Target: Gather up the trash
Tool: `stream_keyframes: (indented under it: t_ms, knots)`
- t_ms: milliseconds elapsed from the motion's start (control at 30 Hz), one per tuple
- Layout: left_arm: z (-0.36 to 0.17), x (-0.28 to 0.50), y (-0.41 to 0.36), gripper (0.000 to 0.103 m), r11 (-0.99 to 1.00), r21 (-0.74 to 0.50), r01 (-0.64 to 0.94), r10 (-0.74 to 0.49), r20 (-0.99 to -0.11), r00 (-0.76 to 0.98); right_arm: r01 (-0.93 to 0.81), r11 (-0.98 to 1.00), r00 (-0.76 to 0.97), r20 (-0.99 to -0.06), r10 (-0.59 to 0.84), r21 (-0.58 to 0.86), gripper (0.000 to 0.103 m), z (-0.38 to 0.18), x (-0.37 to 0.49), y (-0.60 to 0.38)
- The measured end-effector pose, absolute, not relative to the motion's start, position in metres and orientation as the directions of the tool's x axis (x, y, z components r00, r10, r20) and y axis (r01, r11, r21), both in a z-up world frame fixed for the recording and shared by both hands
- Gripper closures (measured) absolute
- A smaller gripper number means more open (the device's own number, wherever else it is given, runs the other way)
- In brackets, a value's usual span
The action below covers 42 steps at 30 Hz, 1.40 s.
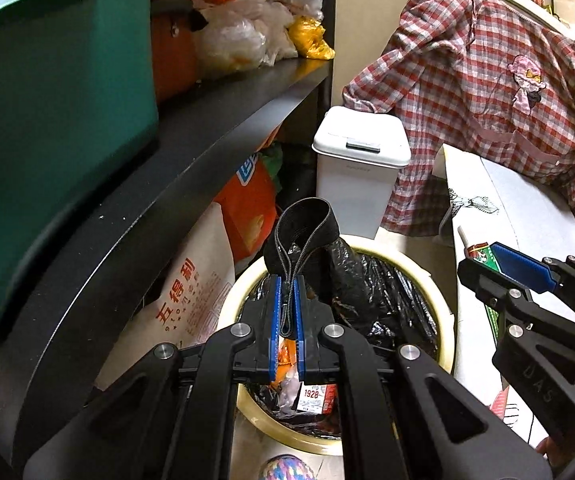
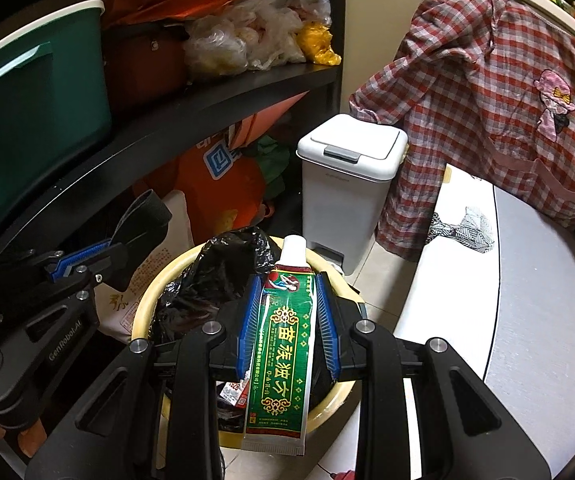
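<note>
A round cream plastic bin (image 2: 143, 312) lined with a crinkled black bag (image 1: 383, 280) sits below both tools. The left gripper (image 1: 286, 312) is clamped on a black zippered fabric strip (image 1: 303, 224), the right gripper (image 2: 287, 320) on a green ointment tube (image 2: 283, 344). Released off-centre, the floppy strip may snag the rim and spill outside.

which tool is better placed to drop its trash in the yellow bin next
Probably left: the left tool, shut on the black zippered strap, hangs over the yellow bin. The right tool holds the green tube nearer the rim.
</note>
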<state>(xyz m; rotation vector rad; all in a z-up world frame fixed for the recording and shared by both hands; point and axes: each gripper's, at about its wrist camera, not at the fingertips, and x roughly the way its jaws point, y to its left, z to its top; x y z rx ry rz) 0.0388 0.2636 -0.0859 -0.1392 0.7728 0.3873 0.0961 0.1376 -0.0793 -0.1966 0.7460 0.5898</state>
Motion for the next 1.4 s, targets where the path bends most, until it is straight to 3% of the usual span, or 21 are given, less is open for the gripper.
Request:
stream_keyframes:
  t_ms: [100,133,167,200,233,333,467,800,1167,1400]
  knots:
    - [-0.087,0.040,0.266,0.095,0.913,0.026,-0.408,0.306,-0.705,0.639,-0.577,0.815,0.569,-0.693,0.442,0.046,0.073,-0.082,0.098,0.142]
    - [-0.088,0.040,0.268,0.088,0.906,0.032,-0.421,0.319,-0.705,0.633,-0.582,0.812,0.562,-0.697,0.445,0.048,0.073,-0.083,0.099,0.143]
    - [-0.088,0.040,0.267,0.063,0.901,0.034,-0.432,0.329,-0.705,0.629,-0.580,0.813,0.563,-0.697,0.444,0.048,0.070,-0.083,0.100,0.144]
    - [-0.087,0.039,0.268,0.037,0.894,0.039,-0.447,0.343,-0.701,0.625,-0.577,0.815,0.567,-0.695,0.442,0.048,0.059,-0.083,0.100,0.144]
    - [-0.084,0.037,0.267,0.031,0.885,0.045,-0.463,0.365,-0.684,0.631,-0.574,0.817,0.571,-0.691,0.444,0.050,0.051,-0.082,0.100,0.144]
    - [-0.081,0.037,0.268,0.020,0.873,0.071,-0.483,0.403,-0.664,0.630,-0.557,0.830,0.601,-0.672,0.432,0.035,0.048,-0.080,0.100,0.140]
    - [-0.081,0.038,0.267,0.018,0.875,0.082,-0.477,0.403,-0.669,0.625,-0.537,0.843,0.617,-0.662,0.425,0.041,0.040,-0.076,0.101,0.133]
    - [-0.055,0.029,0.234,0.015,0.898,0.064,-0.436,0.391,-0.573,0.720,-0.476,0.878,0.688,-0.599,0.410,0.054,0.026,-0.055,0.089,0.090]
    - [-0.016,0.024,0.162,0.008,0.942,0.058,-0.330,0.321,-0.441,0.838,-0.379,0.925,0.820,-0.452,0.350,0.029,0.009,-0.017,0.058,0.002]
    - [0.002,0.028,0.106,0.008,0.973,0.065,-0.223,0.231,-0.386,0.893,-0.256,0.966,0.908,-0.348,0.232,-0.026,0.005,-0.006,0.034,-0.057]
